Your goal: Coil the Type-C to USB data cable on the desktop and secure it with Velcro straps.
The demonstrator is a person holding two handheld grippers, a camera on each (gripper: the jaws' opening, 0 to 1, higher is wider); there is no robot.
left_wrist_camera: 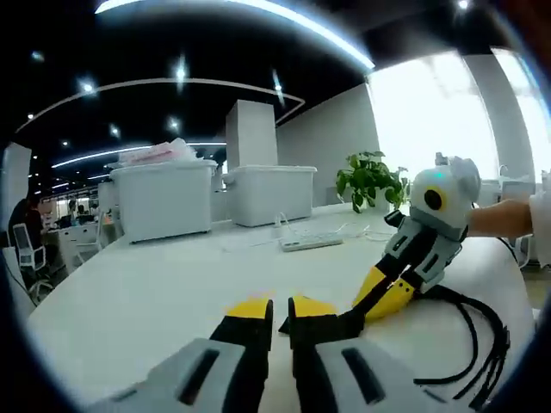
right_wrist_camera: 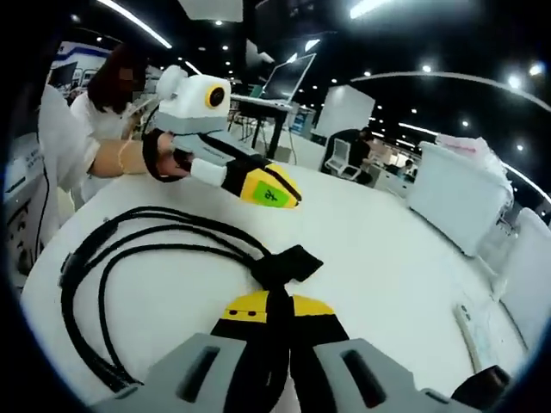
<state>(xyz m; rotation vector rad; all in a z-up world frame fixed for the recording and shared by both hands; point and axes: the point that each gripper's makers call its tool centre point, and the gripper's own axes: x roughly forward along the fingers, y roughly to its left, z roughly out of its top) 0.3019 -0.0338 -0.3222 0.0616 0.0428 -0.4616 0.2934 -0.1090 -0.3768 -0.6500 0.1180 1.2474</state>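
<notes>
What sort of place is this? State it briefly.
Probably an open-plan office or lab: ceiling strip lights, office chairs at desks behind, lidded storage bins on the white table.

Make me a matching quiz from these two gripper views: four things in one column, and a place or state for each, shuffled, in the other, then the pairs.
Things:
1. black cable
2. right gripper
3. white bins
4. power strip

Places or states:
A. lying flat near the potted plant
B. looped on the table
C. standing at the table's far edge
D. shut on the Velcro strap

Pairs: 1-B, 2-D, 3-C, 4-A
</notes>
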